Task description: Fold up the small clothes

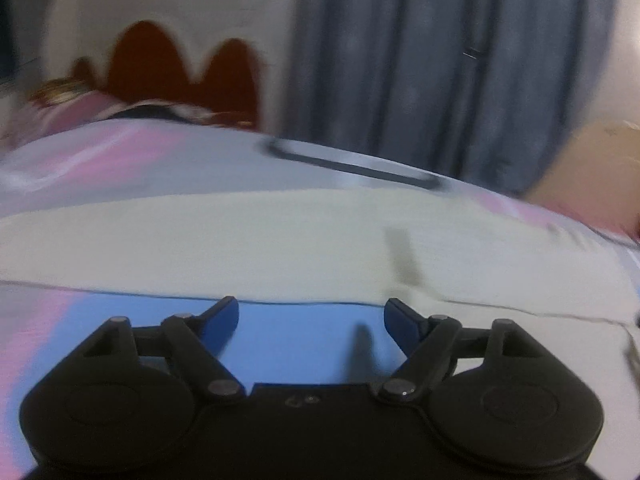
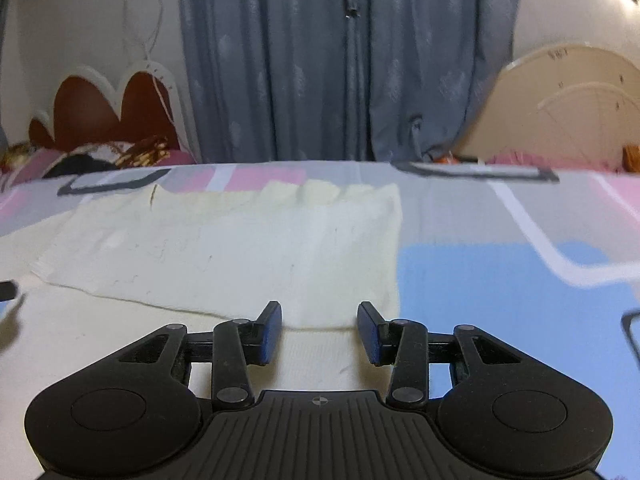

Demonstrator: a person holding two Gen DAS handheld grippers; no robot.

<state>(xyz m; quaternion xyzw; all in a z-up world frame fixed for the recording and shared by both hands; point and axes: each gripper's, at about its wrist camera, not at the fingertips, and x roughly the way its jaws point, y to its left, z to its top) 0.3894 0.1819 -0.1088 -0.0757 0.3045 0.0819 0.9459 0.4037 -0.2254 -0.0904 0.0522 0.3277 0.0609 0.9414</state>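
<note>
A pale cream garment (image 2: 240, 248) lies flat on the patterned bedsheet (image 2: 500, 280), with one layer folded over another and its right edge running straight. My right gripper (image 2: 319, 320) hovers over the garment's near right corner, open, its blue pads (image 2: 272, 328) apart and the cloth lying beneath them rather than pinched. In the blurred left wrist view the same cream garment (image 1: 280, 240) stretches across the middle. My left gripper (image 1: 311, 312) stands wide open over a blue patch of the sheet (image 1: 304, 344), just short of the garment's near edge, and holds nothing.
A grey-blue curtain (image 2: 352, 60) hangs behind the bed. A red-brown scalloped headboard (image 2: 100, 108) and a heap of clothes (image 2: 108, 156) sit at the far left. A beige rounded board (image 2: 568, 100) leans at the far right.
</note>
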